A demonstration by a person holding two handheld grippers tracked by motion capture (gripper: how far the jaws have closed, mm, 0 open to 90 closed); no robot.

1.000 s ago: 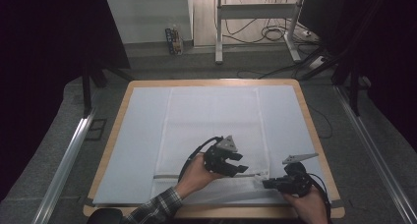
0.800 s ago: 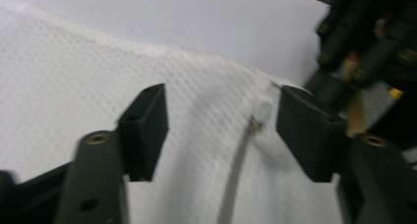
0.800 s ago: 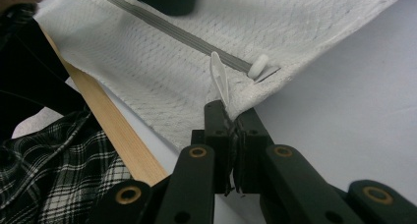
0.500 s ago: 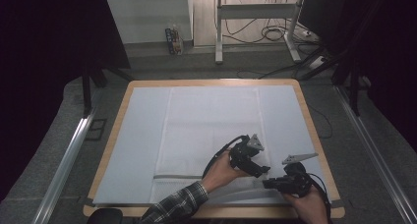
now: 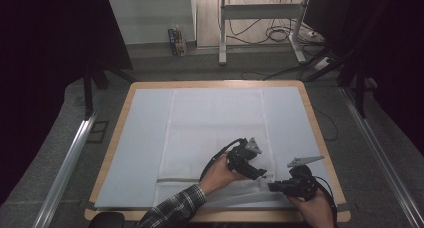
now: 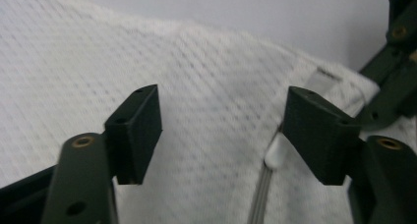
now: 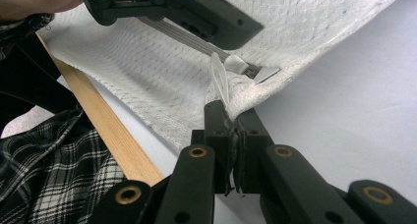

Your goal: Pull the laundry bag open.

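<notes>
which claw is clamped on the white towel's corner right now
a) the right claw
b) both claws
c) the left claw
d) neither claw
a) In the right gripper view the right claw has its jaws closed on the corner edge of the white towel, while in the left gripper view the left claw has its jaws spread wide above the cloth, gripping nothing.

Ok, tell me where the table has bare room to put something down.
Bare mat runs left of the towel, and a narrower strip lies between the towel and the table's right rim. The near right corner is crowded: left gripper open over the towel, right gripper shut on its corner.
</notes>
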